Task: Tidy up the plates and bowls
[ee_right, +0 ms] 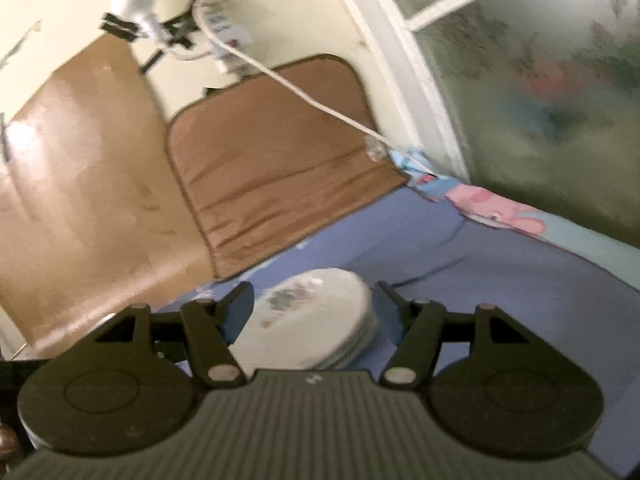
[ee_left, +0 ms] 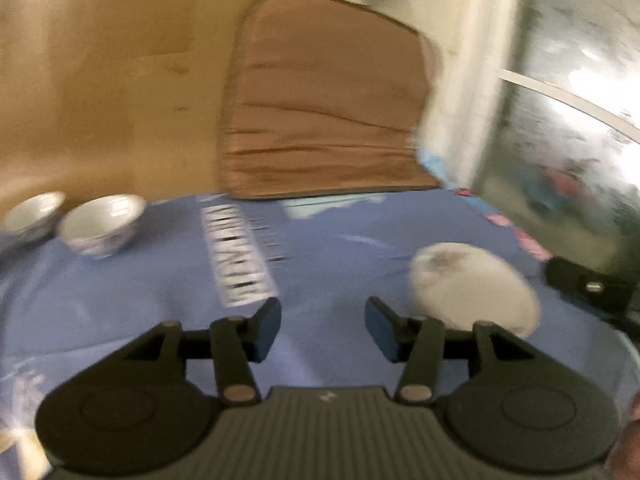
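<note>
Behind the plates (ee_right: 316, 320), brown cushion (ee_right: 280, 168).

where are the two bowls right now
In the left wrist view the two bowls sit side by side at the far left of the blue cloth, close to the wooden board behind it, well left of the plates.

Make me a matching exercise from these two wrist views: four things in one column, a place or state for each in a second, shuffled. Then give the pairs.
Things:
1. two bowls
2. stack of plates
3. brown cushion
4. left gripper

Places or states:
A. propped against the wall
B. open, holding nothing
C. side by side, far left on the blue cloth
D. between the right gripper's open fingers

Pairs: 1-C, 2-D, 3-A, 4-B
</note>
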`<state>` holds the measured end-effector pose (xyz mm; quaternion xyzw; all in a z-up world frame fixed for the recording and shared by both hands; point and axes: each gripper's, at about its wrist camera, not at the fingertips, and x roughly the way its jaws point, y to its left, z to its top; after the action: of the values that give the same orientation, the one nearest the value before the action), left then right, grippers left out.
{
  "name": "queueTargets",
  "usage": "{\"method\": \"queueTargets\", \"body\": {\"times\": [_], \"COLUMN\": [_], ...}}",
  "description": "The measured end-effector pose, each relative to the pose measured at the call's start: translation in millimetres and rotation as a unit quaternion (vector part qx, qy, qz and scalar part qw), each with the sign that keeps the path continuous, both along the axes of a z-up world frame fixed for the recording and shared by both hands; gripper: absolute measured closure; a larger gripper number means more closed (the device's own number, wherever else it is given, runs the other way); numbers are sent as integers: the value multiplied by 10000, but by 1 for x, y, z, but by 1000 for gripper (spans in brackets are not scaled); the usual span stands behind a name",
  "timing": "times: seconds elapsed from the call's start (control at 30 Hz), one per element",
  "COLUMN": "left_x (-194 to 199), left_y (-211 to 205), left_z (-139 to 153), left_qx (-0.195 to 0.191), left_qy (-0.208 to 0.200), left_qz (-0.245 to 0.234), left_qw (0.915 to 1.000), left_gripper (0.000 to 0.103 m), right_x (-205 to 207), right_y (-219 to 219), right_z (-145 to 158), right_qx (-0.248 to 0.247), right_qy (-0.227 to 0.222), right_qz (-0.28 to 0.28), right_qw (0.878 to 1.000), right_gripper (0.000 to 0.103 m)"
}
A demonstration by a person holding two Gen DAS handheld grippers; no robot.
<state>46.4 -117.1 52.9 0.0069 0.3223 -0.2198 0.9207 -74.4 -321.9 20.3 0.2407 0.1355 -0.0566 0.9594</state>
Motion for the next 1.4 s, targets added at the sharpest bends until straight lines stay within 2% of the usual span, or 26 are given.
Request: {"method": "queueTargets", "body": {"times": [0.1, 0.2, 0.3, 0.4, 0.43, 0.53, 0.6, 0.63, 0.7, 0.73, 0.8, 0.87, 0.97, 1.07, 1.23, 1.37, 1.4], "left_x": [8, 16, 26, 32, 33, 32, 32, 32, 33, 34, 33, 30, 31, 34, 39, 37, 39], "left_y": [32, 66, 105, 137, 149, 182, 192, 193, 191, 187, 183, 180, 181, 179, 166, 177, 182], "left_z": [-10, -22, -29, -32, -33, -32, -32, -32, -31, -31, -30, -30, -30, -31, -33, -33, -34], "left_qx": [268, 745, 1021, 1215, 1200, 439, 257, 230, 263, 341, 440, 458, 398, 459, 737, 446, 352], "left_qy": [1, -162, -412, -673, -749, -608, -604, -594, -587, -613, -670, -709, -737, -674, -661, -632, -533], "left_qz": [527, 1151, 1806, 2465, 2686, 3084, 3245, 3261, 3185, 3132, 3035, 3012, 3006, 2913, 2610, 2752, 2809], "left_qw": [9982, 9904, 9774, 9591, 9528, 9483, 9436, 9432, 9457, 9471, 9495, 9498, 9501, 9531, 9603, 9583, 9576], "left_gripper": [54, 54, 52, 51, 49, 48, 47, 46, 44, 42, 37, 26, 24, 24, 24, 23, 23], "right_x": [5, 15, 28, 46, 53, 82, 102, 108, 129, 133, 132, 129, 134, 135, 143, 160, 166], "right_y": [23, 55, 86, 116, 126, 154, 172, 179, 186, 183, 171, 157, 141, 138, 159, 181, 185], "right_z": [2, 1, 3, 12, 15, 17, 8, 1, -4, -3, 0, 2, 1, -4, -9, -12, -11], "right_qx": [-152, -415, -645, -973, -1101, -1446, -1764, -1913, -2093, -2018, -1733, -1396, -993, -816, -1210, -1680, -1722], "right_qy": [-33, 13, -139, -419, -494, -611, -610, -554, 29, 151, 110, 52, 266, 425, 753, 1221, 1324], "right_qz": [482, 991, 1373, 1371, 1273, 1061, 812, 685, 790, 868, 796, 674, 592, 606, 832, 1088, 1155], "right_qw": [9987, 9942, 9883, 9849, 9845, 9819, 9791, 9776, 9746, 9755, 9816, 9879, 9929, 9939, 9863, 9721, 9693], "right_gripper": [35, 35, 29, 19, 17, 15, 15, 15, 15, 15, 14, 7, 7, 7, 7, 10, 15]}}
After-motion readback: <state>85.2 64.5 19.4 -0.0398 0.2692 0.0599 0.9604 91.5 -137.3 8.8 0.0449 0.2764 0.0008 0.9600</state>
